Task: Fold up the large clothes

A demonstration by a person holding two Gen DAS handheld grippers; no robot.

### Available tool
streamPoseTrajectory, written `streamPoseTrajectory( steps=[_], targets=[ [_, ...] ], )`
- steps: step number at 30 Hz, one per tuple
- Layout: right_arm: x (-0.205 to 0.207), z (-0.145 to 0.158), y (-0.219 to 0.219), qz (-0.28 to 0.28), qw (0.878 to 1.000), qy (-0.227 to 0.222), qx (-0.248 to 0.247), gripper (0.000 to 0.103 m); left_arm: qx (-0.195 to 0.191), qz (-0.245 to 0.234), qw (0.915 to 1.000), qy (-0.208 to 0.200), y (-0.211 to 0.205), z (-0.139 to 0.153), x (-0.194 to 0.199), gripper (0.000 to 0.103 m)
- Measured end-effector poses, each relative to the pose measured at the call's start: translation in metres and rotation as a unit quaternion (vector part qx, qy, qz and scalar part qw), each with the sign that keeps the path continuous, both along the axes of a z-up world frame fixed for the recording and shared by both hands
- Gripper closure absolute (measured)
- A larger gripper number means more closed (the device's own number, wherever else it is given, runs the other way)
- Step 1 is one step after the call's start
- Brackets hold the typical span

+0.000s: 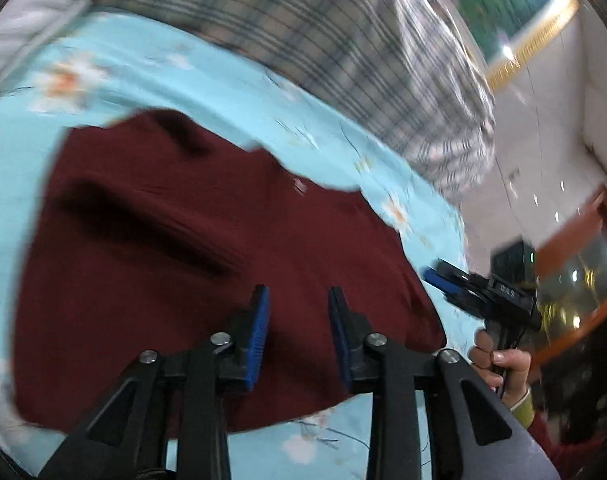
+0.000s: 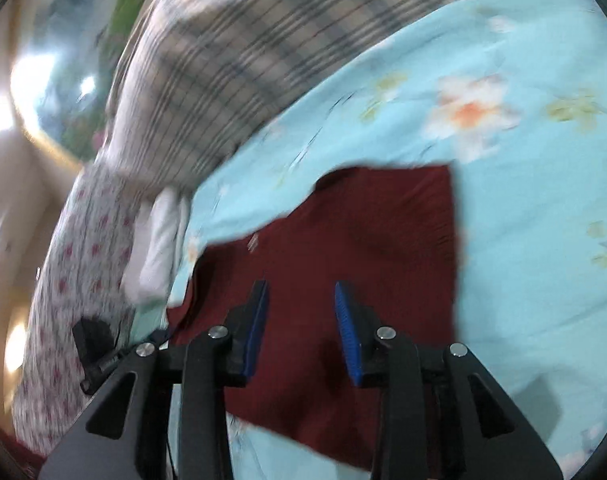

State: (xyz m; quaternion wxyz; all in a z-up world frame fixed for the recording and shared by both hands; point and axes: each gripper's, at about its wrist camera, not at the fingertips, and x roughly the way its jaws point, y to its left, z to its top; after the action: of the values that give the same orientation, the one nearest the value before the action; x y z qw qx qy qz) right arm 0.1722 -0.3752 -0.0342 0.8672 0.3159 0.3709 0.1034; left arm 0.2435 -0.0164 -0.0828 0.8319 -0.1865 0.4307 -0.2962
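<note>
Light-blue floral bed sheet (image 1: 207,80) covers the bed, grey plaid blanket (image 1: 343,40) bunched at its far side. Dark red knit garment (image 1: 175,240) lies flat on the sheet. Left claw (image 1: 299,336) and right claw (image 2: 301,332) both apart above it, nothing between the pads.

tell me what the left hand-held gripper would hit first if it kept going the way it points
Most likely the dark red garment spread on the floral sheet. The left hand-held gripper is open and empty, angled down at it; exact depth is unclear.
</note>
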Motion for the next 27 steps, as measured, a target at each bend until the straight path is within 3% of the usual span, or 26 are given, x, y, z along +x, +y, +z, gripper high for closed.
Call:
streamPoseTrajectory(
  steps=[4, 5, 6, 7, 9, 11, 12, 17, 22, 24, 27],
  targets=[
    [0.033, -0.021, 0.04, 0.051, 0.996, 0.044, -0.059, 0.068, 0.058, 0.016, 0.9982, 0.001, -0.013, -0.02, 0.033, 0.077],
    [0.043, -0.028, 0.044, 0.051, 0.994, 0.058, -0.073, 0.07, 0.062, 0.027, 0.9977, 0.002, -0.006, -0.025, 0.044, 0.081],
    [0.052, -0.034, 0.042, 0.048, 0.994, 0.062, -0.08, 0.071, 0.058, 0.035, 0.9977, 0.006, 0.001, -0.028, 0.053, 0.096],
    [0.057, -0.037, 0.038, 0.044, 0.994, 0.061, -0.08, 0.071, 0.047, 0.046, 0.9978, 0.013, 0.013, -0.032, 0.064, 0.103],
    [0.071, -0.043, 0.018, 0.002, 0.994, 0.069, -0.081, 0.071, 0.021, 0.074, 0.9968, 0.023, 0.041, -0.037, 0.084, 0.103],
    [0.08, -0.048, -0.002, -0.039, 0.992, 0.084, -0.083, 0.072, 0.049, 0.123, 0.9908, 0.026, 0.06, -0.038, 0.099, 0.103],
    [0.084, -0.05, -0.013, -0.051, 0.994, 0.079, -0.056, 0.072, 0.035, 0.135, 0.9897, 0.032, 0.073, -0.041, 0.104, 0.103],
    [0.084, -0.042, -0.017, -0.075, 0.994, 0.066, -0.048, 0.071, 0.025, 0.156, 0.9866, 0.042, 0.088, -0.039, 0.098, 0.103],
    [0.055, -0.022, 0.002, -0.07, 0.996, 0.04, -0.042, 0.071, 0.005, 0.158, 0.987, 0.032, 0.096, -0.022, 0.04, 0.082],
    [0.039, -0.014, 0.014, -0.063, 0.997, 0.025, -0.035, 0.071, -0.004, 0.149, 0.9883, 0.032, 0.096, -0.018, 0.007, 0.081],
    [0.016, -0.012, 0.035, -0.052, 0.998, 0.016, -0.024, 0.071, -0.008, 0.136, 0.99, 0.039, 0.089, -0.017, -0.033, 0.065]
  ],
)
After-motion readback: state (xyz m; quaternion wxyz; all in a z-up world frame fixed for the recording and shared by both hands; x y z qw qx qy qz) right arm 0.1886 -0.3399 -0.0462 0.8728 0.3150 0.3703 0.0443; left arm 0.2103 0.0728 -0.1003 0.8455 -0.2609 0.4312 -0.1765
